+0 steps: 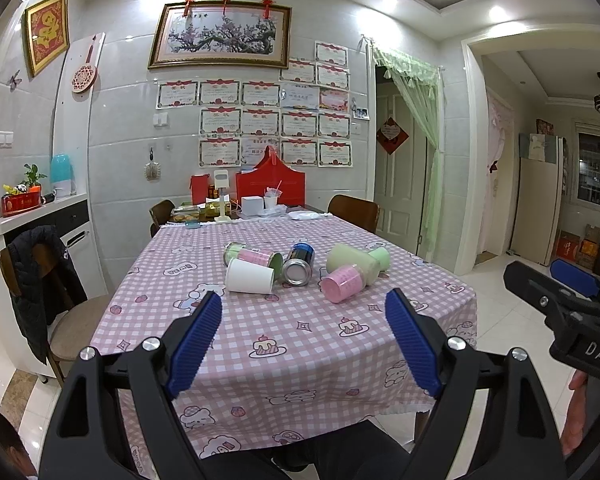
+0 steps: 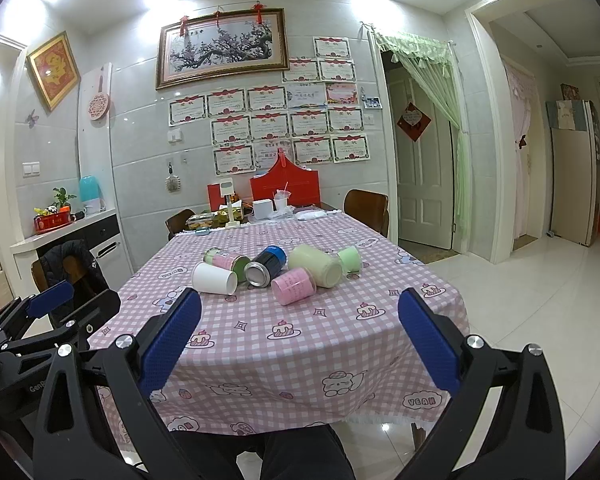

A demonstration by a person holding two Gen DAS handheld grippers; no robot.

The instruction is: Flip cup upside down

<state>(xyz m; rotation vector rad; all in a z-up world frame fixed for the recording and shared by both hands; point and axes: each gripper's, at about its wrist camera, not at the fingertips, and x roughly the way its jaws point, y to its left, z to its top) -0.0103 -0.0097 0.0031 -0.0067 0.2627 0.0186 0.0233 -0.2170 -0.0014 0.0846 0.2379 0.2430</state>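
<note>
Several cups lie on their sides in a cluster on the pink checked tablecloth (image 1: 300, 344): a white paper cup (image 1: 249, 276), a pink cup (image 1: 342, 283), a dark blue metal cup (image 1: 299, 264), a pale green cup (image 1: 352, 263) and a pink-and-green one (image 1: 256, 258). They also show in the right wrist view, with the white cup (image 2: 214, 278) at the left and the pink cup (image 2: 293, 285) nearest. My left gripper (image 1: 304, 340) is open and empty, held above the near table edge. My right gripper (image 2: 300, 336) is open and empty, short of the cups.
Boxes, a red bag (image 1: 270, 184) and food containers crowd the table's far end. Chairs stand at the left (image 1: 40, 280) with a jacket and at the far right (image 1: 354, 210). White tiled floor (image 2: 540, 300) lies to the right. The person's legs (image 2: 260, 452) are below the table edge.
</note>
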